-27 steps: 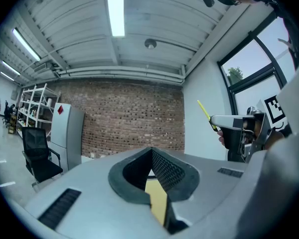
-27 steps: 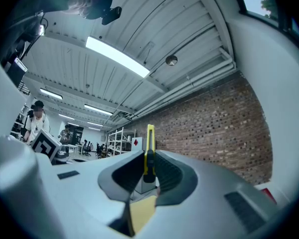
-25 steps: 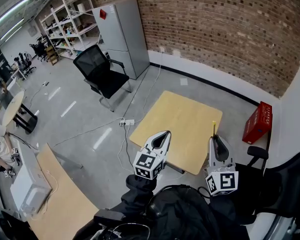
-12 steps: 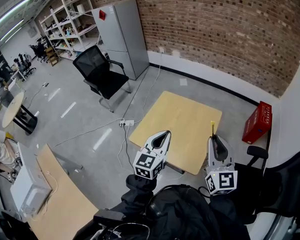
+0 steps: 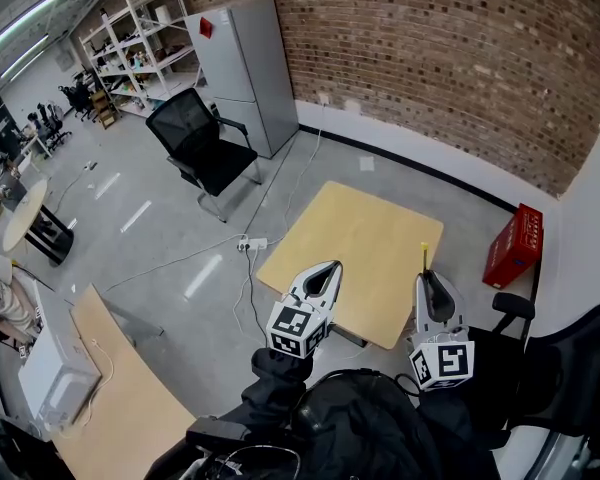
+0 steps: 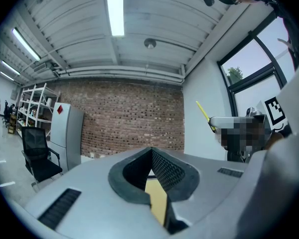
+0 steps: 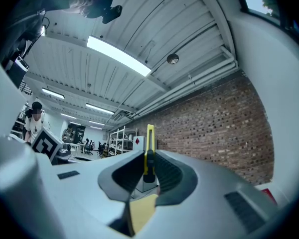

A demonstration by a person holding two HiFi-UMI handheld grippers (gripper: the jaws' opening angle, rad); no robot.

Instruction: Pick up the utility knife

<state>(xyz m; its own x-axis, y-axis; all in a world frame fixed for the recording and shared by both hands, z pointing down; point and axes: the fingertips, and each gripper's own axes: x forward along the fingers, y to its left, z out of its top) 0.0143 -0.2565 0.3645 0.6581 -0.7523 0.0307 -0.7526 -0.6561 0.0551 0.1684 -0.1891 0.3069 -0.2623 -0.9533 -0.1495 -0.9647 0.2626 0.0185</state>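
— What sat low in the middle?
— The left gripper, jaws meeting at the tips, nothing between them.
— And at right?
— A yellow utility knife slanted up from the right gripper; a grey refrigerator stood at left before the brick wall.

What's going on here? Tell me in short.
A person holds a gripper in each hand above a wooden table. The right gripper is clamped on the yellow knife, which is off the table and sticks out past the jaws. The left gripper is beside it, jaws together on nothing.
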